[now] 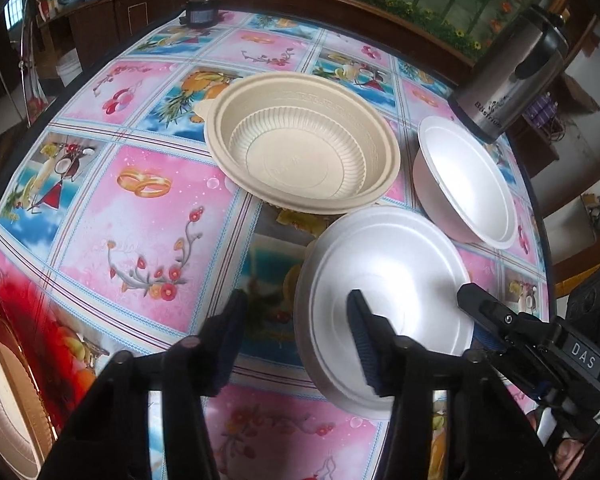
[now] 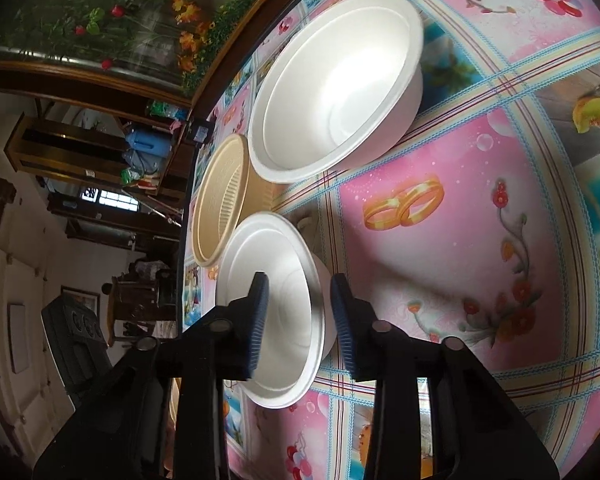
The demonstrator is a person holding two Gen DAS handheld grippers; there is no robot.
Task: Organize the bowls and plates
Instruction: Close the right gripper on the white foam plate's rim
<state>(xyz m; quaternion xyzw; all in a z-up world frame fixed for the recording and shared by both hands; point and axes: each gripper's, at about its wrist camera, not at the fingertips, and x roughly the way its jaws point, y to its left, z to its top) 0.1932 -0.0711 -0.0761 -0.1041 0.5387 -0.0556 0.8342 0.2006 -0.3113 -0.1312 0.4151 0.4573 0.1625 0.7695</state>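
Here, in the left wrist view, a round table (image 1: 112, 216) wears a glossy pink-and-blue cloth printed with rings, flowers and fruit. A beige bowl (image 1: 300, 144) sits mid-table, a white foam bowl (image 1: 466, 184) beside a steel flask (image 1: 512, 76), a wooden rail and flower mural behind. The left gripper (image 1: 300, 336) straddles the near white bowl (image 1: 384, 280) rim, pads not visibly pressing. In the right wrist view, the right gripper (image 2: 298, 328) brackets that bowl's (image 2: 276, 280) wall, a gap showing; dark shelves stand beyond.
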